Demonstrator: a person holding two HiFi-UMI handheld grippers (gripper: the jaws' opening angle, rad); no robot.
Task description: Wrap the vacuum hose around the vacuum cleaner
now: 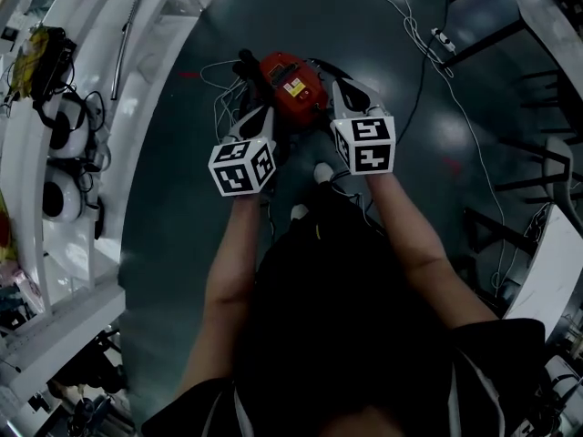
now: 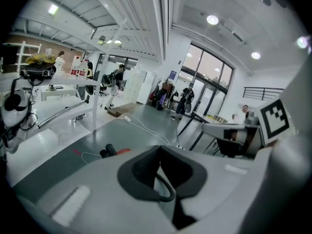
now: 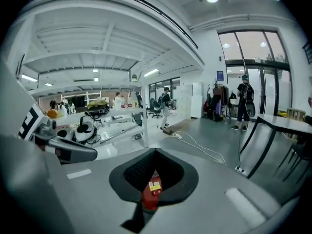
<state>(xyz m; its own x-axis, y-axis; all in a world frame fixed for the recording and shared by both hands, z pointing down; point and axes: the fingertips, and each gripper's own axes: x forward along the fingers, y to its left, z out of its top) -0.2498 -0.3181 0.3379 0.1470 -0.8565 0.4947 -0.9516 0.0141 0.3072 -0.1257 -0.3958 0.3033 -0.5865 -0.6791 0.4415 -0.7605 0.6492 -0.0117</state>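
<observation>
**A:** Where is the vacuum cleaner?

**B:** On the dark floor [image 1: 182, 208], just ahead of the person's feet. In the head view its red body [image 1: 290, 85] lies between the tips of the two tongs, with the yellow label [image 1: 294, 87] facing up.

**A:** Which way does it run?

**B:** Its long side seems to go from upper left to lower right in that view, though the tongs cover its edges. A black part [image 1: 246, 65] sticks out at the upper-left end and points away from the person. I can't tell whether that is hose or handle.

**A:** And the left tongs?

**B:** The left tongs [image 1: 261, 115] are closed, jaw against jaw. In the left gripper view a thin dark strand [image 2: 168, 191] curves through the notch between the pads. I cannot tell whether it is nipped there or lies beyond.

**A:** The right tongs?

**B:** The right tongs [image 1: 344, 94] are closed too, with nothing between them. Through their notch the right gripper view looks straight at the red body and its label. Both tongs slope down towards the machine, side by side.

**A:** Anything around it?

**B:** A white cable [image 1: 401, 12] trails over the floor on the right. A white desk [image 1: 100, 126] curving along the left carries white headsets [image 1: 64, 121].
</observation>
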